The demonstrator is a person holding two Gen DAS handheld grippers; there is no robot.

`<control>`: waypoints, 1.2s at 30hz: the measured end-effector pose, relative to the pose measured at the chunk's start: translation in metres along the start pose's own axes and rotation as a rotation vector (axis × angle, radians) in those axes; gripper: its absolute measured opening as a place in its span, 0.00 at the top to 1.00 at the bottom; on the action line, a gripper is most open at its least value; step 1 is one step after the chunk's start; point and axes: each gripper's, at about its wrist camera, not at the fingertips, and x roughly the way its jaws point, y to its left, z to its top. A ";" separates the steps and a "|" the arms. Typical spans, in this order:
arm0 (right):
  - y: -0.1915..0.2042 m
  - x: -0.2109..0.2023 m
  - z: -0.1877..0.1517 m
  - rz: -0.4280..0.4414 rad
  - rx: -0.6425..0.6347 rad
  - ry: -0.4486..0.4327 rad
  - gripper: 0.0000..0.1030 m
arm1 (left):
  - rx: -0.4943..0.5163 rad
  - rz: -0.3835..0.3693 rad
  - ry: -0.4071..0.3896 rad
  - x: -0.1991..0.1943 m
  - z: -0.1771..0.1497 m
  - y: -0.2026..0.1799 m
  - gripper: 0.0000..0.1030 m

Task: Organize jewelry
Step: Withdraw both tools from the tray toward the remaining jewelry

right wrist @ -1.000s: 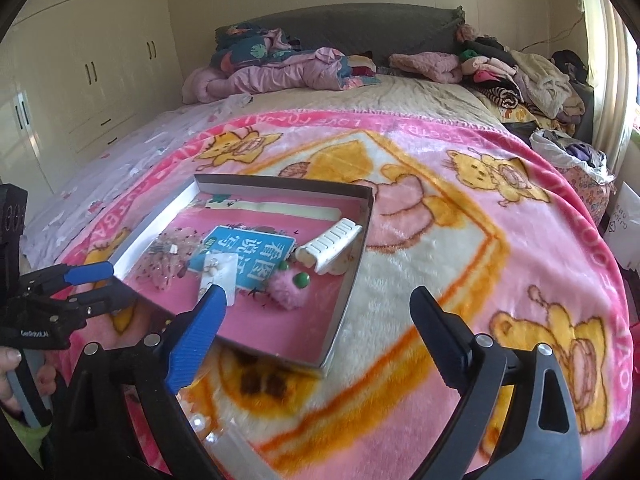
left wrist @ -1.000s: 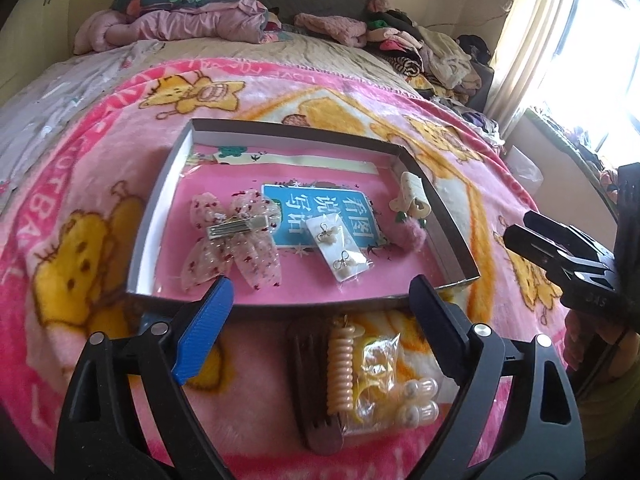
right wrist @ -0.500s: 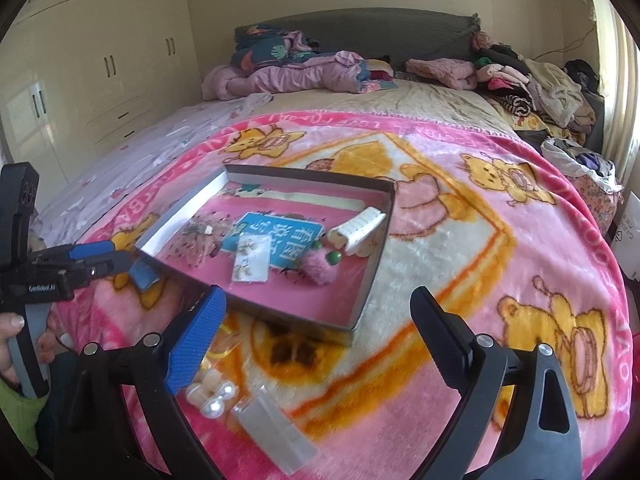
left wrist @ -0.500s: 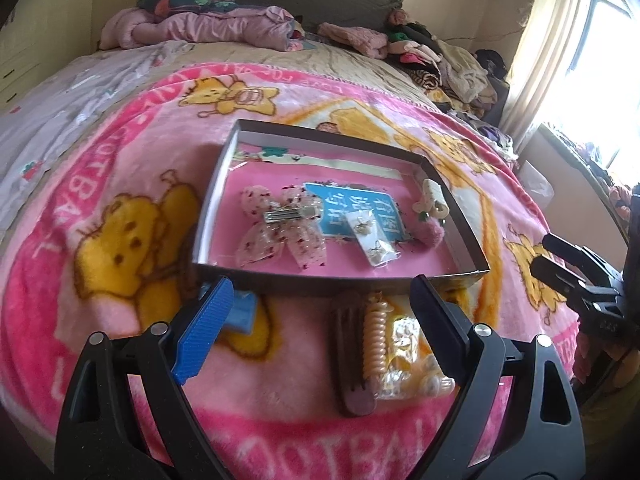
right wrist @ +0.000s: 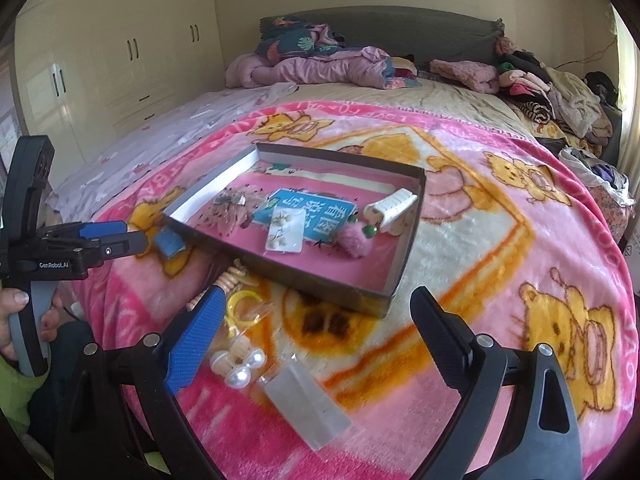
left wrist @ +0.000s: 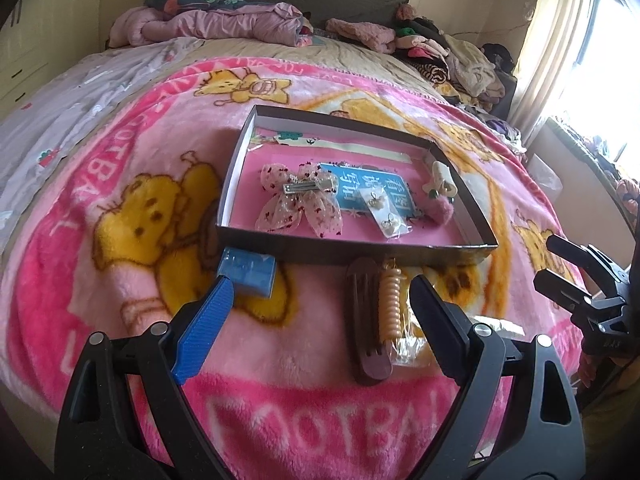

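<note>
A shallow grey box (left wrist: 360, 251) with a pink floor lies on the blanket. Inside it are a sheer bow clip (left wrist: 300, 204), an earring packet (left wrist: 384, 214), a white claw clip (left wrist: 440, 178) and a pink pompom (left wrist: 440, 210). In front of the box lie a small blue case (left wrist: 248, 270), a brown hair clip (left wrist: 366, 320) and a peach spiral tie (left wrist: 390, 304). My left gripper (left wrist: 320, 292) hangs open and empty above these. My right gripper (right wrist: 316, 300) is open and empty near the box's (right wrist: 320, 282) near corner, above pearl clips (right wrist: 240, 364) and a clear case (right wrist: 308, 404).
The pink cartoon blanket (left wrist: 132, 184) covers a bed. Piled clothes (left wrist: 224, 20) and bedding sit at the headboard, with more clothes at the far right. Wardrobes (right wrist: 120, 60) stand to the left, and a curtained window (left wrist: 560, 60) to the right. A hand (right wrist: 16, 304) holds the left gripper (right wrist: 120, 236).
Both grippers have drawn back from the box, which looks smaller and farther. The blue case came into the left view. The pearl clips and clear case came into the right view.
</note>
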 end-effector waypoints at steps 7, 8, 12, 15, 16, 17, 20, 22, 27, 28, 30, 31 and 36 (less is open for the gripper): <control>0.008 -0.002 -0.011 0.013 -0.040 0.007 0.12 | 0.027 0.015 0.026 0.002 -0.014 -0.006 0.22; 0.009 -0.002 -0.013 0.014 -0.044 0.010 0.12 | 0.028 0.017 0.030 0.002 -0.015 -0.006 0.22; 0.014 0.001 -0.021 0.027 -0.065 0.027 0.12 | 0.034 0.022 0.049 0.004 -0.024 -0.006 0.22; 0.019 0.006 -0.028 0.038 -0.091 0.043 0.12 | 0.044 0.025 0.065 0.006 -0.029 -0.007 0.22; 0.021 0.008 -0.030 0.043 -0.104 0.046 0.12 | 0.048 0.025 0.071 0.007 -0.031 -0.008 0.22; 0.024 0.009 -0.032 0.047 -0.119 0.049 0.12 | 0.056 0.026 0.079 0.009 -0.034 -0.009 0.22; 0.033 0.016 -0.037 0.067 -0.178 0.065 0.12 | 0.073 0.015 0.106 0.014 -0.041 -0.012 0.22; 0.037 0.020 -0.040 0.084 -0.209 0.078 0.13 | 0.081 0.004 0.124 0.018 -0.046 -0.014 0.28; 0.042 0.037 -0.046 0.114 -0.273 0.138 0.24 | 0.106 -0.025 0.175 0.030 -0.055 -0.022 0.50; 0.043 0.040 -0.047 0.120 -0.284 0.149 0.27 | 0.112 -0.028 0.188 0.034 -0.057 -0.024 0.54; 0.044 0.047 -0.049 0.125 -0.303 0.168 0.29 | 0.115 -0.032 0.211 0.040 -0.060 -0.026 0.56; 0.045 0.050 -0.050 0.129 -0.310 0.175 0.29 | 0.115 -0.034 0.219 0.043 -0.061 -0.027 0.57; 0.048 0.065 -0.049 0.178 -0.335 0.202 0.37 | 0.096 -0.034 0.231 0.052 -0.061 -0.023 0.60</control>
